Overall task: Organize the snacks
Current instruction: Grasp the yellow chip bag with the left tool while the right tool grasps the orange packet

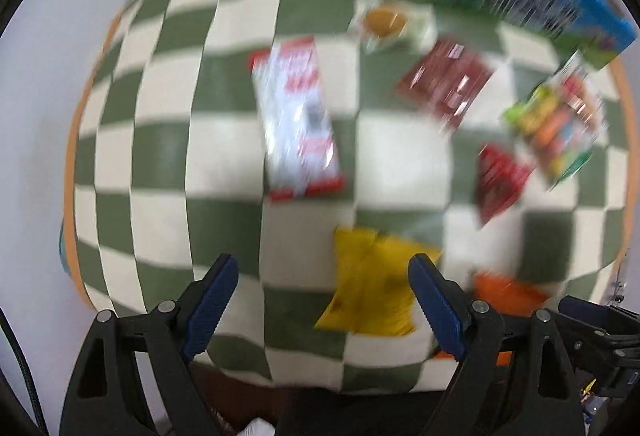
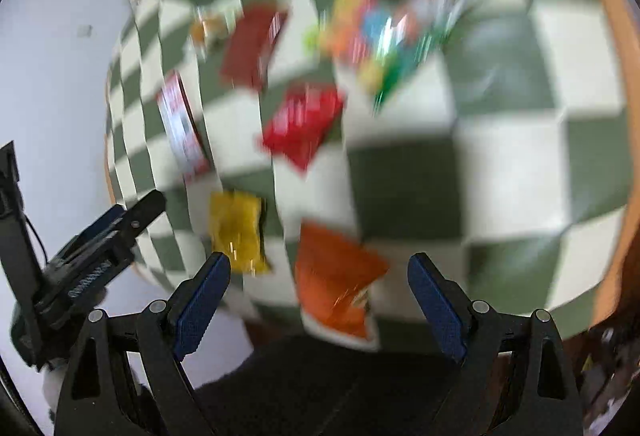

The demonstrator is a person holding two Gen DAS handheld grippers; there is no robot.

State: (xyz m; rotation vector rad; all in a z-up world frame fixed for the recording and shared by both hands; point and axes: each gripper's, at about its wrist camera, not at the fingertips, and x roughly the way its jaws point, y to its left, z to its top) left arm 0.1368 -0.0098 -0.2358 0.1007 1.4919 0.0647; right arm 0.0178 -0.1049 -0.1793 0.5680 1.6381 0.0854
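A yellow crinkled snack packet [image 1: 372, 284] lies on the round green-and-cream checked tablecloth [image 1: 224, 164], just ahead of the left gripper [image 1: 322, 300] and against its right finger; an orange foil packet [image 2: 336, 280] lies between the fingers of the right gripper [image 2: 320, 300]. Bare cloth spreads right of the right gripper to the table's orange rim [image 2: 616, 48]. Both grippers' jaws stand wide apart, holding nothing

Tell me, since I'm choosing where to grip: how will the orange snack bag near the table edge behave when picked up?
The orange snack bag looks like a thin crinkled pouch, so probably light and floppy, sagging from one corner. Its glossy film may slip between pads. Lying flat, it should slide, not roll.
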